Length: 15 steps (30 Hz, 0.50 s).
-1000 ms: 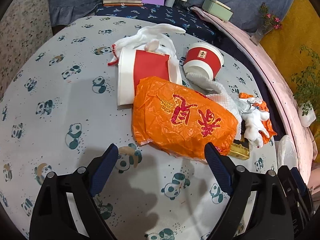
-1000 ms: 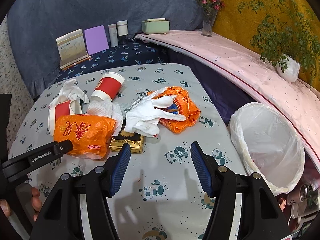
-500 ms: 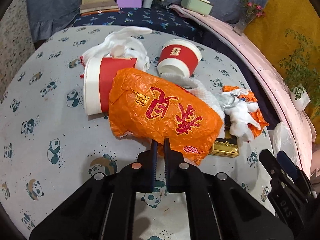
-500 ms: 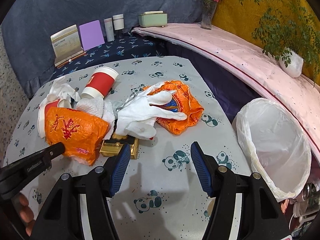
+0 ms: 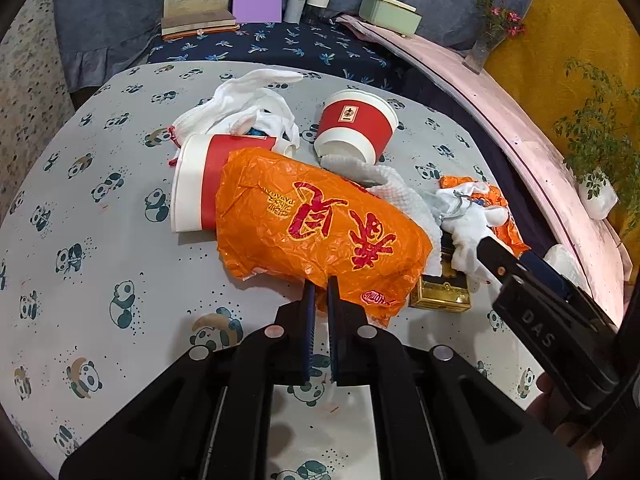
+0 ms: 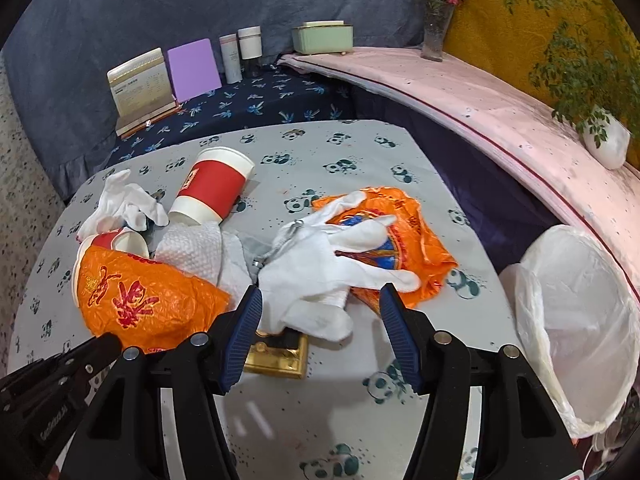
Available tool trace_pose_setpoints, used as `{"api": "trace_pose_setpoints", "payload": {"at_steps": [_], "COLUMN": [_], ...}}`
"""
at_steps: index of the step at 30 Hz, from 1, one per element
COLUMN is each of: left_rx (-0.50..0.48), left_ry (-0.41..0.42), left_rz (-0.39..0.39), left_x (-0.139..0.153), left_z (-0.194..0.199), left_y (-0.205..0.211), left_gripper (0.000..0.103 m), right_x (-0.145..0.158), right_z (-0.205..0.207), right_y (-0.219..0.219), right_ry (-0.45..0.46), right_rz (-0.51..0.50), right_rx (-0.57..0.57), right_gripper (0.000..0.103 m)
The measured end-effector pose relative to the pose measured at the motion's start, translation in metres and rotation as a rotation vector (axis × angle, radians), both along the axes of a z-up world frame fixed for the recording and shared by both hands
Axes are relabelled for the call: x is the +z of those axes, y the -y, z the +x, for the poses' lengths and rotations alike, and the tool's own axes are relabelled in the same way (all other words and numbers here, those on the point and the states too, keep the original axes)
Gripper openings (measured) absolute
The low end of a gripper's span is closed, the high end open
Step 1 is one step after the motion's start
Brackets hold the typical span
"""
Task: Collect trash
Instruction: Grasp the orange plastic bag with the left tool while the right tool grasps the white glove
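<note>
Trash remains on the surface (image 6: 280,168): two cups (image 5: 356,126), gloves (image 6: 320,272), napkin (image 6: 192,248), gold box (image 6: 276,354) and two orange bags. Left gripper (image 5: 321,288) fingers are pinched shut on the near edge of the left orange bag (image 5: 316,224), which lies on the surface. Right gripper (image 6: 320,304) fingers have just been narrowing; they stand open either side of the near glove, not pressing it. Lined bin (image 6: 576,320) (far right, beside the surface) looks empty. Collection has barely begun.
</note>
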<state>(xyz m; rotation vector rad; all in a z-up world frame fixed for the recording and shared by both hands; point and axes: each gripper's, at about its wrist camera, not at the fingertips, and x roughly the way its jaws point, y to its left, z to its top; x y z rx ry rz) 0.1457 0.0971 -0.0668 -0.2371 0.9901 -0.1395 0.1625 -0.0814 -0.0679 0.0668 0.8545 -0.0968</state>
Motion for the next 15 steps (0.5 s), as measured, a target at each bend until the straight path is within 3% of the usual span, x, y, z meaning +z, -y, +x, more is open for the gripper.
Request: {"api": "trace_pose_setpoints", "payload": {"at_steps": [5, 13, 15], "left_rx": [0.004, 0.005, 0.005], "left_ry": [-0.007, -0.004, 0.0], "left_rz": [0.003, 0.007, 0.009], "left_x": [-0.003, -0.003, -0.001], "left_z": [0.001, -0.001, -0.002], "left_y": [-0.002, -0.002, -0.001], "left_gripper": [0.005, 0.005, 0.005], "right_x": [-0.011, -0.015, -0.013], "right_z": [0.011, 0.012, 0.01], "right_y": [-0.005, -0.004, -0.002], "right_ry": [-0.038, -0.049, -0.041], "right_rz": [0.006, 0.017, 0.018], "right_rx": [0.011, 0.024, 0.024], "right_gripper": [0.042, 0.006, 0.003]}}
